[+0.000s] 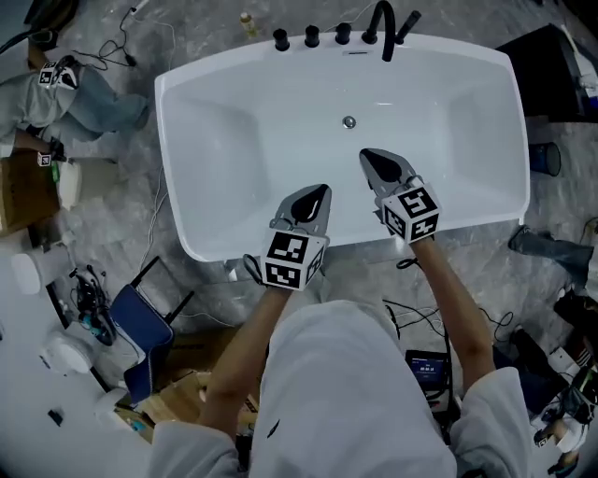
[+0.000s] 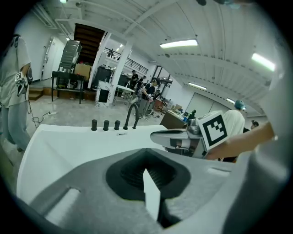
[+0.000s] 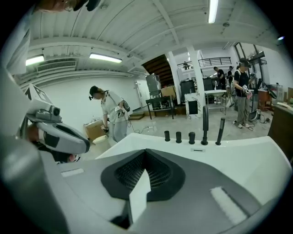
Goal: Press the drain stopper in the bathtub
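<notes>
Drain stopper (image 1: 348,122): sitting in the middle of the tub floor, on the faucet side, touching neither gripper.
Right gripper (image 1: 367,155): jaws pressing together with nothing between them; hovering over the inside of the tub, its tip pointing toward the far wall.
Stopper to right gripper: lying ahead of the tip and slightly to its left, near but apart.
Left gripper (image 1: 321,190): jaws also pressing together on nothing; hanging over the near rim, just beside the right gripper and further back from it.
Stopper to left gripper: lying well ahead and to the right, further off than from the right gripper.
Bathtub (image 1: 168,117): white, standing on the floor, spreading out under both grippers.
Faucet (image 1: 383,28): black, rising from the far rim beyond the stopper.
Knobs (image 1: 311,36): black, standing in a row on the same rim, to the left of the faucet.
Person (image 1: 70,98): standing on the floor past the tub's left end.
</notes>
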